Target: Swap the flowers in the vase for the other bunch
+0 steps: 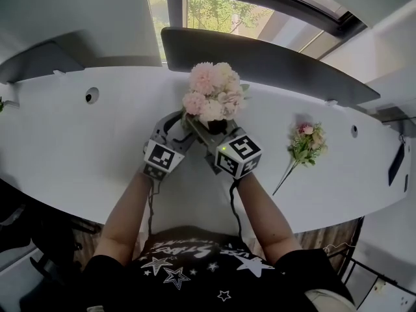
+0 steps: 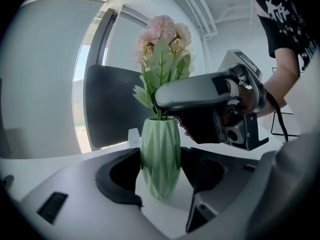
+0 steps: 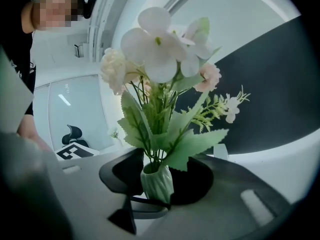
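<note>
The green vase (image 2: 160,139) stands at the middle of the desk (image 1: 78,142), near its far edge, with the pink flowers (image 1: 214,93) in it. The left gripper (image 2: 160,169) is clamped on the vase's body. The right gripper (image 3: 159,171) has its 2 jaws parted around the stems (image 3: 157,149) just above the vase mouth. The other bunch (image 1: 305,142) lies flat toward the desk's right end.
</note>
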A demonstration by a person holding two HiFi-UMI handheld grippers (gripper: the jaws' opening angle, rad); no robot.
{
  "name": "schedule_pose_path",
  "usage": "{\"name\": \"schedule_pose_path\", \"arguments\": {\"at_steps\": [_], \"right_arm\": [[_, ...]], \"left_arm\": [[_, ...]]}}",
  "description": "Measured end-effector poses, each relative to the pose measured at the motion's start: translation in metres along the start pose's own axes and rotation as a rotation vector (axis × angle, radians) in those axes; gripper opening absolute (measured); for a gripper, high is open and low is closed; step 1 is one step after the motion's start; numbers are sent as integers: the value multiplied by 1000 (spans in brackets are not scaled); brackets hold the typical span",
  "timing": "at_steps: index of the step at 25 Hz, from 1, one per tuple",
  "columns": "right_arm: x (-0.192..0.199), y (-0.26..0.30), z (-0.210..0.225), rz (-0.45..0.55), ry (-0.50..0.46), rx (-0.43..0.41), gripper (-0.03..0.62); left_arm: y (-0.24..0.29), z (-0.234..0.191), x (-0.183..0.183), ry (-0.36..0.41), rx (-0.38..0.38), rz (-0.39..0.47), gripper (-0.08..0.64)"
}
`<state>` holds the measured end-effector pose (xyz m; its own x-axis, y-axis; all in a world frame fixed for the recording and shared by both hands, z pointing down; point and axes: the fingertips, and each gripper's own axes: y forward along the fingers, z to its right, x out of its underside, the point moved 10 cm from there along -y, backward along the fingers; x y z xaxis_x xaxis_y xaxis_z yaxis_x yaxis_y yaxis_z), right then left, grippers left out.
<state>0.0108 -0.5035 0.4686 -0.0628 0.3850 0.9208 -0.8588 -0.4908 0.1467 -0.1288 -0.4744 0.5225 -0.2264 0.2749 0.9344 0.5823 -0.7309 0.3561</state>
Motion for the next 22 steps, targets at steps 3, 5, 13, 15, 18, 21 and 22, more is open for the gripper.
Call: {"name": "schedule_pose_path", "arguments": {"at_steps": [3, 5, 13, 15, 18, 21, 22], "right_arm": [[-1, -1, -1, -2, -8, 1, 139], [-1, -1, -1, -2, -8, -5, 125], [-10, -3, -6, 35, -8, -3, 103], [-15, -4, -9, 50, -10, -5, 101], [-27, -8, -15, 89, -24, -22, 98], [-46, -14, -20, 137, -45, -31, 97], [-53, -17, -23, 154, -50, -32, 97]], "left_arm": [[0, -1, 0, 1, 9, 3, 262], [0, -3, 1, -5, 12, 3, 261], [-2, -2, 1, 0, 18, -7, 261], [-3, -3, 2, 9, 11, -11, 261], [-5, -5, 3, 12, 1, -6, 261], [-4, -3, 5, -8, 14, 3, 261], [-4, -4, 5, -9, 18, 2, 261]]}}
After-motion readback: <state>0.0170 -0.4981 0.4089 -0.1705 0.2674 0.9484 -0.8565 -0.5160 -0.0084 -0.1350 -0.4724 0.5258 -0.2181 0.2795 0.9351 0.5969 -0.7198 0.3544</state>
